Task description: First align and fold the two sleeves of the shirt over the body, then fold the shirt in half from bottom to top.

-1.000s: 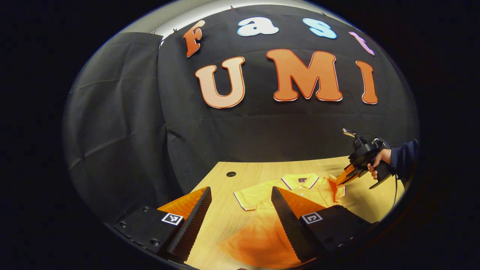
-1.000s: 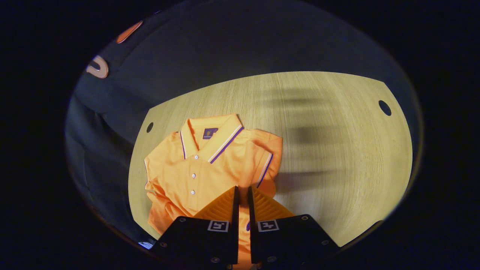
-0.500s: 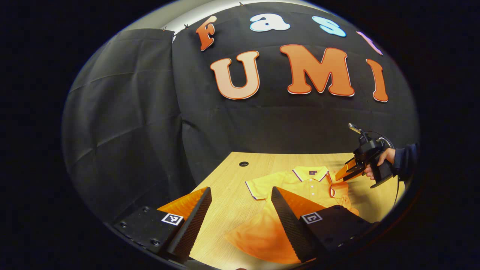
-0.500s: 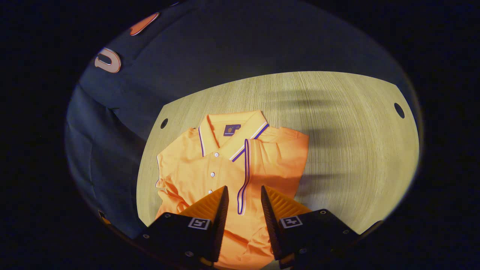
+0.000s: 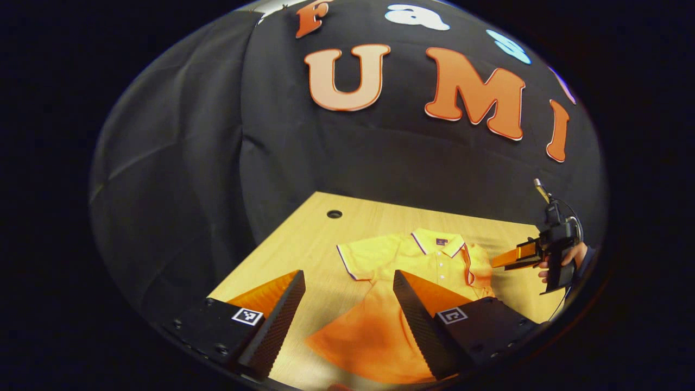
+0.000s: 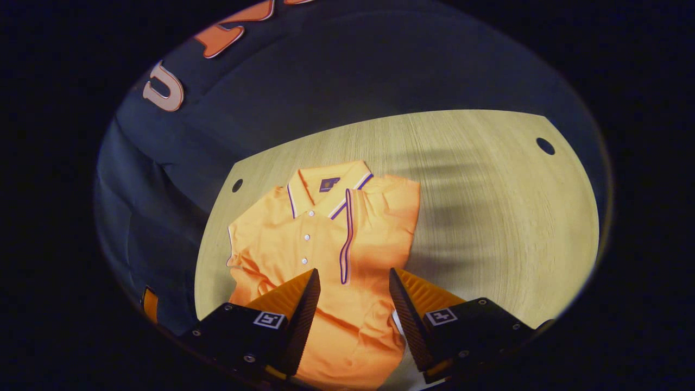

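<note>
Shirt (image 6: pixel 326 255): lies flat on the bench (image 6: pixel 488 217), one sleeve (image 6: pixel 380 217) folded over its body.
Right gripper (image 6: pixel 353 282): spread wide, holding nothing, above the shirt.
Left gripper (image 5: pixel 350 293): spread too, probably ready for the other sleeve (image 5: pixel 369 255).

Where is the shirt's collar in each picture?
Left gripper view: collar right of centre, lower half, beyond the left gripper.
Right gripper view: collar just left of centre, above the right gripper.
Shared landmark: the table hole left of the collar in both.
</note>
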### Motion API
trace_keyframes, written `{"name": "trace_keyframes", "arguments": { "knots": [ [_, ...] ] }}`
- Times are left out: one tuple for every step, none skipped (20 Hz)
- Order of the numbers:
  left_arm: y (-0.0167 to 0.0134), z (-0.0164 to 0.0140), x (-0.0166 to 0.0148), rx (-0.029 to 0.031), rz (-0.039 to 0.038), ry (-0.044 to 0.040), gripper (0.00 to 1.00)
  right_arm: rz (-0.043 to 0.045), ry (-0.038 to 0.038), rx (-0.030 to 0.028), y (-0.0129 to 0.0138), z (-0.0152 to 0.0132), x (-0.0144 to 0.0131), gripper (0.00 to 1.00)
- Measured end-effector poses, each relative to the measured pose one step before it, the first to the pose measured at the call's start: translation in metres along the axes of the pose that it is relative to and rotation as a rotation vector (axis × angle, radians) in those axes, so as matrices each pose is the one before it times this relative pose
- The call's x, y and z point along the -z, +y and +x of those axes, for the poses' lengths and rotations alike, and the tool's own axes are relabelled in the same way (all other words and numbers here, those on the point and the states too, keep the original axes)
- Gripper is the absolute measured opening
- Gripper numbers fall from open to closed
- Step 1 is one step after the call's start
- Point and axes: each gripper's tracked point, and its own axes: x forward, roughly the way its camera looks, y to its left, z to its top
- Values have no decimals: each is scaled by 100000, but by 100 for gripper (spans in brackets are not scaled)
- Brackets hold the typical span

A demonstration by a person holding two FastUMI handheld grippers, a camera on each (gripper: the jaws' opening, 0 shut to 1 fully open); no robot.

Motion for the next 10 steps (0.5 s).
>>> {"name": "trace_keyframes", "arguments": {
  "knots": [
    [588,1314,115,740,374,2894,100,1089,-2968,1603,141,-838,304,79],
    [744,1365,207,-307,1091,3359,100,548,-3489,1714,50,-784,139,79],
    [191,1506,55,312,647,2618,99,103,-3182,2373,-74,-630,295,79],
    [273,1283,201,980,-52,4043,100,13,-2449,2360,-152,-652,343,79],
    [335,1160,263,2034,-716,3416,98,360,-2672,2103,-20,-838,293,79],
    [129,1307,-159,2273,-1346,3156,98,684,-2457,1720,105,-713,102,79],
    [669,707,104,1847,-1677,3132,98,726,-2611,1870,78,-1109,368,80],
    [450,738,-153,1886,-1446,3360,98,1005,-1988,1627,44,-687,97,80],
    [592,707,-186,1992,-1376,3191,98,906,-1989,1110,162,-674,234,80],
    [704,831,-304,868,-1095,3361,98,599,-1703,1303,35,-513,299,82]
  ]
}}
